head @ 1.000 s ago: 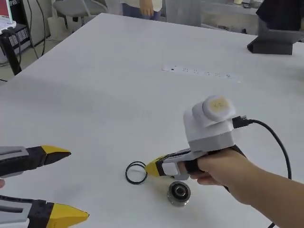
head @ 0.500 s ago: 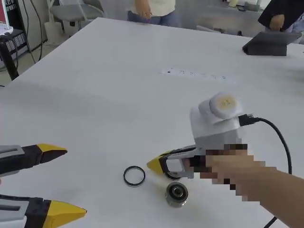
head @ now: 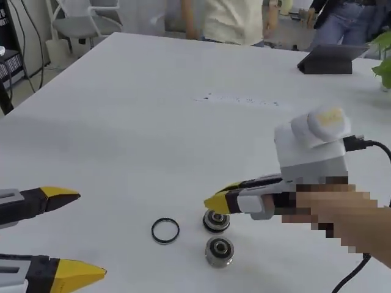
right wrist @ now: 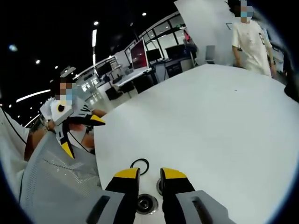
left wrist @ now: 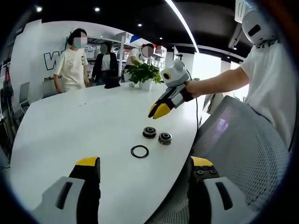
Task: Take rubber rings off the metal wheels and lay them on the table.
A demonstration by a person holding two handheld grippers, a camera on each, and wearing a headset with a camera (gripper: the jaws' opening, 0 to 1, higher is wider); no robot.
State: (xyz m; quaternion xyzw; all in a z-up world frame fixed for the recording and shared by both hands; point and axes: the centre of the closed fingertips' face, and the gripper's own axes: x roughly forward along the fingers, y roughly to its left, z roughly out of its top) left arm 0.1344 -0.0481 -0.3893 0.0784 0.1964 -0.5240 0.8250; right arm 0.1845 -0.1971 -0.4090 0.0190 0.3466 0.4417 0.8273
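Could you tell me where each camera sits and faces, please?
Head view: head-mounted, facing down at the table; left gripper and right gripper show.
Left gripper view: rides that gripper, faces the right gripper; own jaws wide apart.
Right gripper view: rides that gripper, faces along the table; own jaws narrowly apart.
Shared by all: rubber ring, two wheels.

Left gripper at eight o'clock gapes wide; right gripper at four points toward nine, jaws barely parted.

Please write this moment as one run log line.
left gripper open, empty | right gripper jaws narrowly apart, tips by far wheel | one rubber ring flat on table | near wheel beside it
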